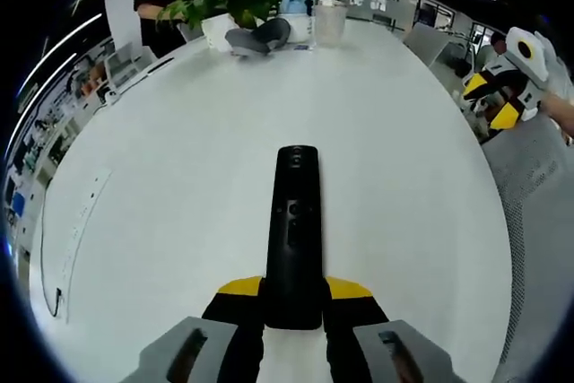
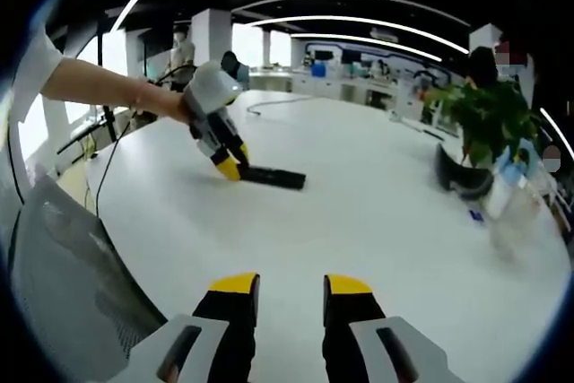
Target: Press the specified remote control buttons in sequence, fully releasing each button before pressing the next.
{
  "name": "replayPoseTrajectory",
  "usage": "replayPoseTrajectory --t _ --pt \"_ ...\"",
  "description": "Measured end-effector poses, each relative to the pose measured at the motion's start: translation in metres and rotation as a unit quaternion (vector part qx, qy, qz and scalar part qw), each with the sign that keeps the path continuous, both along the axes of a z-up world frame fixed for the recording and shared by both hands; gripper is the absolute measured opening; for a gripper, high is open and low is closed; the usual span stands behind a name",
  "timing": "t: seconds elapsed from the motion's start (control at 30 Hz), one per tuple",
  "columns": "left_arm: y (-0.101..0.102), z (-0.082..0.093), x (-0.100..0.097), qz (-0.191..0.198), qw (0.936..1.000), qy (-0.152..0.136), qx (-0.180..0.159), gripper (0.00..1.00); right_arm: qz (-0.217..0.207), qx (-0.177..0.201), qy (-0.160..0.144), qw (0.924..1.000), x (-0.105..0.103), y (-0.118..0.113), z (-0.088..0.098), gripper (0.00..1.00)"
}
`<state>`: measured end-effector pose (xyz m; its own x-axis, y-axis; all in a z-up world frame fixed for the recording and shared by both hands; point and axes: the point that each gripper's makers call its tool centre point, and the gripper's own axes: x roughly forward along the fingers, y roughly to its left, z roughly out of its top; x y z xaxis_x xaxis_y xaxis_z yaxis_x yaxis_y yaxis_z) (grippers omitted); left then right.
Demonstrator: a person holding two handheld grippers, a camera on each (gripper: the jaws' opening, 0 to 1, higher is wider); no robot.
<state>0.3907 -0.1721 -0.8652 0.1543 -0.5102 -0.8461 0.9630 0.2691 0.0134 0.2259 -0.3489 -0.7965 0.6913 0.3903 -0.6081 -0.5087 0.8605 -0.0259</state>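
Lying flat on the white tabletop [image 1: 161, 177], the black remote control [image 1: 294, 235] has its near end pinched by the left gripper [image 1: 294, 298]'s fingers. The right gripper [image 2: 291, 298] hangs apart, fingers open and empty, so no button press looks underway; the sequence seemingly remains ahead.

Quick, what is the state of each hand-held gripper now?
Left hand-held gripper: closed on the near end of the black remote.
Right hand-held gripper: open, holding nothing, above the white table.
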Motion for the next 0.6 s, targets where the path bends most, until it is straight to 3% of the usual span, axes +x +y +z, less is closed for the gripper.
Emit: replayPoseTrajectory --t 0.6 --pt "0.004 -0.001 -0.019 -0.004 1.0000 0.000 0.001 0.24 0.009 -0.012 0.006 0.9999 -0.002 0.001 -0.004 0.23"
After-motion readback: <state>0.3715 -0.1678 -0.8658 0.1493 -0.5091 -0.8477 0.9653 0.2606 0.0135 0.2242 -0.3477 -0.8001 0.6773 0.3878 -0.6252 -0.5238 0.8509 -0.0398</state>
